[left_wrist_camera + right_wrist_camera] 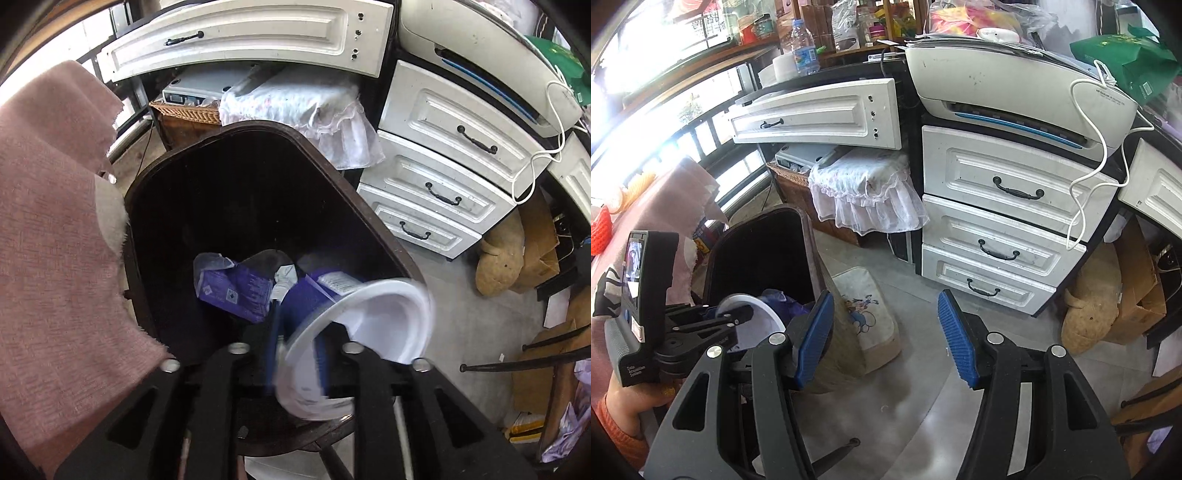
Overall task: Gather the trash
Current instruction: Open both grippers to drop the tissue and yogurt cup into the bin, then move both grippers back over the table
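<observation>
- The room was a crowded kitchen corner: a white drawer cabinet [993,236] with a printer [1015,92] on top, a lace-draped box [864,184] in the gap beside it, and a grey tiled floor [923,369] with a cartoon-printed mat [866,314].
- A pink cloth [55,229] covered the surface at the left, hanging beside the bin.
- The dark bin [236,206] stood on the floor against that surface, with purple wrappers [236,291] already inside.
- The white plastic bowl [373,321], blurred, was over the bin's near rim, between the left tool's [295,354] fingers, which had parted and no longer pinched it.
- To drop cleanly, I judged the left tool should stay above the opening until the bowl clears the rim, since it sat close to the right edge.
- The right tool [886,332] hovered apart and empty above the floor.
</observation>
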